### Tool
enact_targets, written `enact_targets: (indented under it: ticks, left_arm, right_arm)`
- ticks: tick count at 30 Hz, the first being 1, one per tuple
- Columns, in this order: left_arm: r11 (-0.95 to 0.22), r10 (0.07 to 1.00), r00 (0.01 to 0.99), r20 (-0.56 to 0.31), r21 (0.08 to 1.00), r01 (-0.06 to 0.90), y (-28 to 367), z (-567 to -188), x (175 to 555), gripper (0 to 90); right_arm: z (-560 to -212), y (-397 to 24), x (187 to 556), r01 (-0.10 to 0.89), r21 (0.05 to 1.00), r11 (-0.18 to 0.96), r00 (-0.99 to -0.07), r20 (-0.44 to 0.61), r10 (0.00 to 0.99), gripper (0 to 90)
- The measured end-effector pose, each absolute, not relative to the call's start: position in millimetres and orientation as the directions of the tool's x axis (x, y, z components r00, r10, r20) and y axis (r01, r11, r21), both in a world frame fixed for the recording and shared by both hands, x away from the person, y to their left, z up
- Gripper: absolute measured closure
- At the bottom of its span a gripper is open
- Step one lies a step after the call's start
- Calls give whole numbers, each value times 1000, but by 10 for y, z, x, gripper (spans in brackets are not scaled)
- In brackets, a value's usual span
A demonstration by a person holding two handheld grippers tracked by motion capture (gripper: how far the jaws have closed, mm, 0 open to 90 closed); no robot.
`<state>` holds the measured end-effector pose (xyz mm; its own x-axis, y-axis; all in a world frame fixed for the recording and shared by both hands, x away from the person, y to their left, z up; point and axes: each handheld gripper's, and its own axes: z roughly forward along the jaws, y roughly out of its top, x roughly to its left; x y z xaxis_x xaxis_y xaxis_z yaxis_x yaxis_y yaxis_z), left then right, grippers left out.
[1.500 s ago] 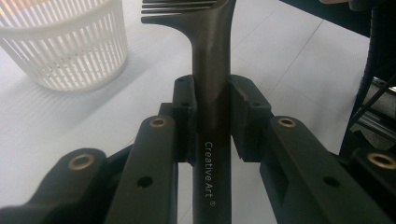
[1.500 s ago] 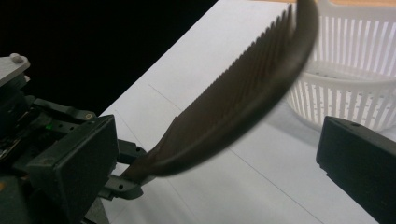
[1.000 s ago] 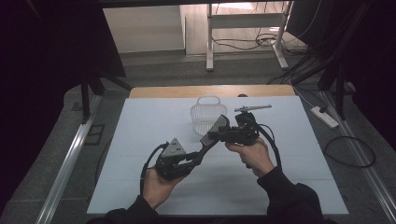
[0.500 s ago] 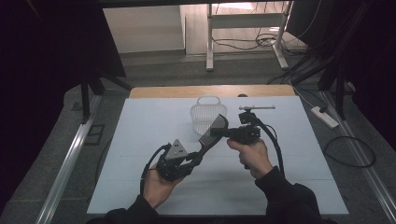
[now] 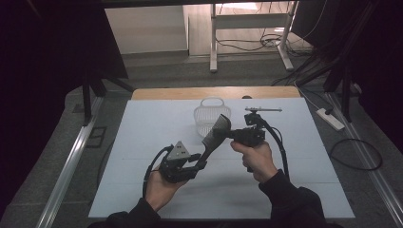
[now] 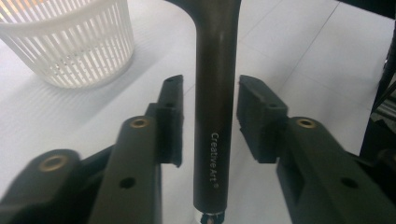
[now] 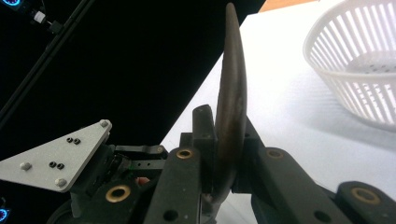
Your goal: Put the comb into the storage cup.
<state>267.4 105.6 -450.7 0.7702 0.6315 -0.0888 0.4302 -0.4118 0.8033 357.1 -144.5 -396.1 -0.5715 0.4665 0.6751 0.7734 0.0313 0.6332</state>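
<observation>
A dark spatula point(image 5: 216, 133) with a "CreativeArt" handle point(image 6: 217, 70) hangs tilted above the white table, blade end up toward the basket. My right gripper point(image 5: 229, 134) is shut on its blade point(image 7: 232, 70), with the jaws point(image 7: 229, 121) pressing both faces. My left gripper point(image 5: 202, 162) sits at the lower handle end. Its jaws have just been opening, and in the left gripper view point(image 6: 210, 93) the handle stands between the pads with a gap on each side.
A white slatted basket point(image 5: 211, 115) stands at the far middle of the table, just behind the spatula's blade point(image 6: 70, 46) point(image 7: 359, 60). The white sheet point(image 5: 142, 142) covers the table, with a wooden edge point(image 5: 190, 92) at the far side. A power strip point(image 5: 330, 118) lies on the floor at right.
Both hands stay where they were and the spatula keeps its tilt. The right gripper has closed in on the blade end.
</observation>
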Motion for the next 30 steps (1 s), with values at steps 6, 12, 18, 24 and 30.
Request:
enact_targets:
  ticks: [6, 12, 18, 24, 30]
  left_arm:
    - [-394, 640, 760, -109, 803, 447, 1094, -4497, 2691, 467]
    - [-363, 639, 756, -145, 809, 462, 1158, -4479, 2706, 356]
    - [-356, 635, 755, -166, 804, 476, 1223, -4490, 2719, 191]
    - [-366, 632, 753, -183, 785, 499, 1288, -4500, 2736, 85]
    - [-367, 621, 757, -205, 777, 512, 1393, -4498, 2728, 67]
  right_arm:
    - [-3949, -1475, 3587, 761, 648, 30, -577, 654, 488, 840]
    - [-3945, -1494, 3611, 761, 649, 21, -575, 658, 487, 840]
    - [-3939, -1496, 3641, 757, 653, 13, -574, 656, 490, 840]
    - [-3919, -1489, 3673, 753, 658, 11, -577, 652, 491, 840]
    - [-3883, -1502, 3715, 738, 674, 9, -585, 634, 506, 840]
